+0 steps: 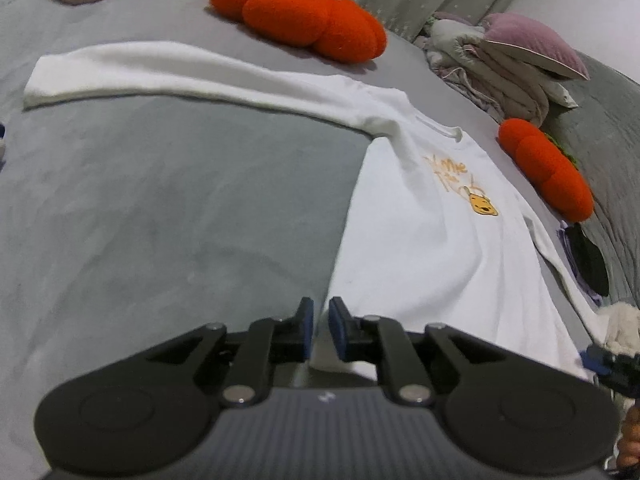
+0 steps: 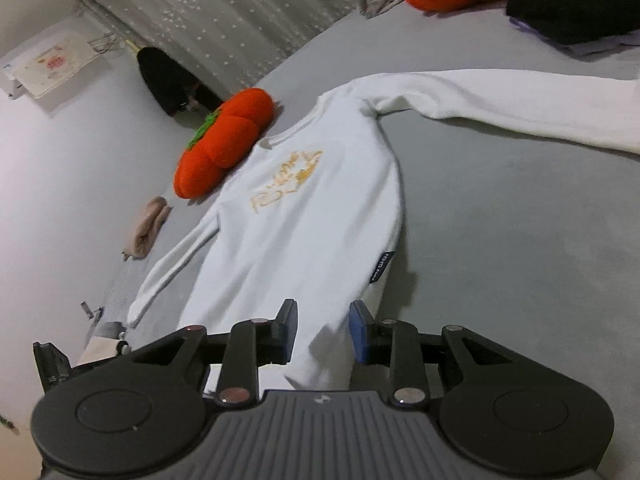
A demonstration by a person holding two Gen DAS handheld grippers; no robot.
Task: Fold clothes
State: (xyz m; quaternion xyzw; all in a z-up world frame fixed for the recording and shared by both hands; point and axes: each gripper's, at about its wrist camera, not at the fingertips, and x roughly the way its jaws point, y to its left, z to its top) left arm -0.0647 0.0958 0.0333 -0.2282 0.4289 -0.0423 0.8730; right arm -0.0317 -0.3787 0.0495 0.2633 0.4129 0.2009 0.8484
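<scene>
Flat on grey bedding, the white shirt point(image 1: 420, 240) has its hem pinched by both grippers.

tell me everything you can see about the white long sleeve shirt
The white long sleeve shirt lies face up and flat on the grey bed cover. It looks like soft knit cotton, with a ribbed round neck, an orange bear print with lettering on the chest and a small dark tag on one side seam. One sleeve is stretched straight out sideways; the other runs down beside the body. An orange cushion sits at its shoulder. Both hem corners lie between the fingers of the left gripper and right gripper.
</scene>
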